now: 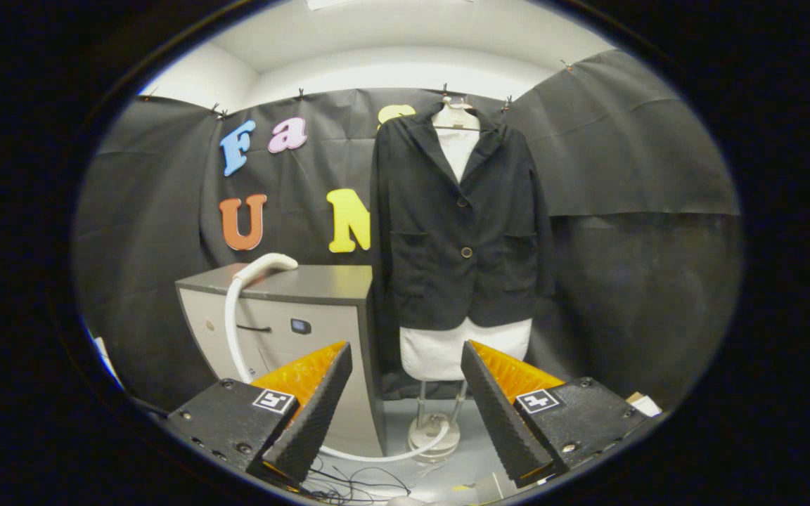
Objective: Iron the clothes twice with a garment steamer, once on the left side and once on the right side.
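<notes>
while claw gapes empty, jacket hangs beyond, no readable label.

The steamer hose runs hidden behind the claw's spread fingers; the mannequin is mostly covered by the jacket.

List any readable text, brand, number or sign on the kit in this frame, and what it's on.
No readable text on any object.
Grey cabinet: small dark panel on its front, too small to read.
White steamer head with hose on the cabinet: no marking seen.
Black jacket on the white mannequin: no label seen.
Gripper, open, fingers pointing at the jacket's hem: square black-and-white marker patterns, not words.
</notes>
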### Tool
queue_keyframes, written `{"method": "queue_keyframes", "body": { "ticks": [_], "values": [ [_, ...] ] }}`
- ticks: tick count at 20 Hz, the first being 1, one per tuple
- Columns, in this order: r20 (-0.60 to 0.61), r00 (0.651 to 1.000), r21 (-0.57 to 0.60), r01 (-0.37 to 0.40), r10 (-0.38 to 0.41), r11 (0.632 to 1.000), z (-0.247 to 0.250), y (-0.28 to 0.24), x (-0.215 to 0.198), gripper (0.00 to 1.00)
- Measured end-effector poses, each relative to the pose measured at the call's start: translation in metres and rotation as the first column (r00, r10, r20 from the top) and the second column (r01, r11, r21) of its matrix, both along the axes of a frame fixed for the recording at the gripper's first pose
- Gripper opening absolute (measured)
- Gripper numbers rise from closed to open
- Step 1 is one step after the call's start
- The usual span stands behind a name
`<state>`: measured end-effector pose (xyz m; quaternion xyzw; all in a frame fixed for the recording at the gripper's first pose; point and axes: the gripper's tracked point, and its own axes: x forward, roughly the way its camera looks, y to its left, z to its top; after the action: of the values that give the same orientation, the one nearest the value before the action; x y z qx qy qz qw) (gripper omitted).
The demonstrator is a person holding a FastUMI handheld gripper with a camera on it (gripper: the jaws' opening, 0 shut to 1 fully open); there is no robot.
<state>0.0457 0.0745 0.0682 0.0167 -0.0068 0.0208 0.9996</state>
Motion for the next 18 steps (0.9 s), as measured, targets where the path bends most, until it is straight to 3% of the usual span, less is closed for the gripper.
{"method": "queue_keyframes", "body": {
  "ticks": [7, 11, 18],
  "values": [
    [-0.047, 0.988, 0.012, -0.146, 0.146, 0.989, 0.057, 0.097, 0.083, 1.0],
    [-0.086, 0.971, -0.05, -0.227, 0.222, 0.973, 0.081, 0.169, 0.142, 0.99],
    [-0.239, 0.904, -0.06, -0.379, 0.355, 0.923, 0.07, 0.293, 0.221, 0.98]
  ]
}}
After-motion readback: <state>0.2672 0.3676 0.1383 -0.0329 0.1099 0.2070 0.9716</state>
